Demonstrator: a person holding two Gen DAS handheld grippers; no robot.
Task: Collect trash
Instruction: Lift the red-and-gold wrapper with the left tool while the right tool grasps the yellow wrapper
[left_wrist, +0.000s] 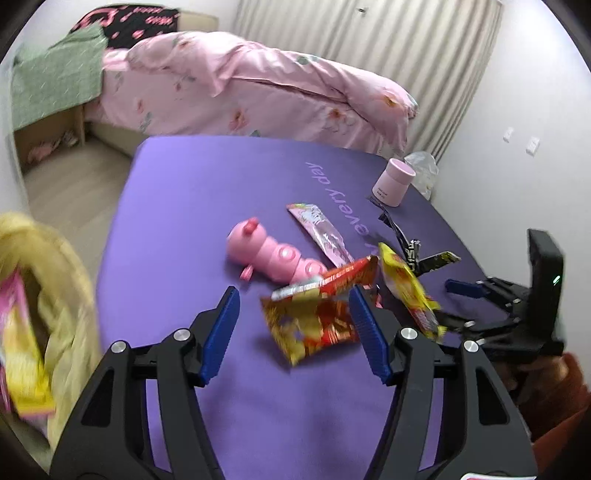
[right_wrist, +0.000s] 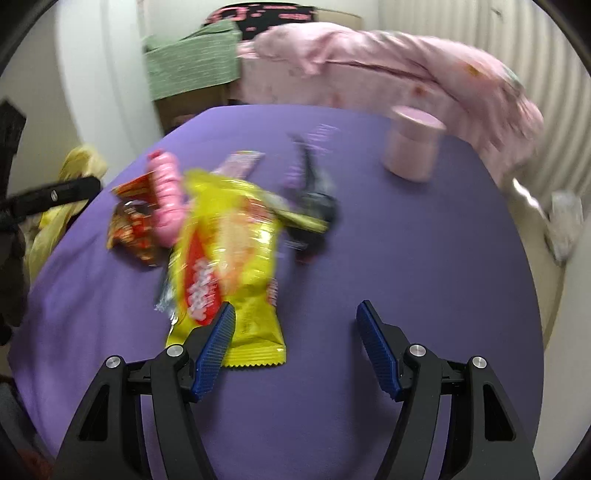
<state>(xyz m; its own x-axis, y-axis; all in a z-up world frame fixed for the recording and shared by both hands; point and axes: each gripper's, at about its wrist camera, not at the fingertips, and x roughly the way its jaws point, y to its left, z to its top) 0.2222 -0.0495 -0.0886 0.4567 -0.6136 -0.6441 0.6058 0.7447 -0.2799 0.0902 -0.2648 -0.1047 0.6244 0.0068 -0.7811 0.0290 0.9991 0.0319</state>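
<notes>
My left gripper (left_wrist: 292, 297) is open over the purple mat (left_wrist: 184, 206). A crumpled red-and-gold wrapper (left_wrist: 314, 325) lies between its fingers, close to the right one, with no pad pressing on it. My right gripper (right_wrist: 296, 310) is open too; its left finger overlaps the lower corner of a yellow snack wrapper (right_wrist: 229, 240). The left wrist view shows that yellow snack wrapper (left_wrist: 402, 288) beside the right gripper (left_wrist: 448, 301). Further back lie a long pink-and-white wrapper (left_wrist: 321, 232) and a black wrapper (left_wrist: 410, 247).
A pink caterpillar-like toy (left_wrist: 273, 254) lies mid-mat. A pink cup (left_wrist: 393, 182) stands at the far right beside a clear plastic bag (left_wrist: 421, 170). A yellow bag (left_wrist: 62, 295) holding a wrapper hangs off the mat's left edge. A bed with a pink quilt (left_wrist: 240, 85) lies behind.
</notes>
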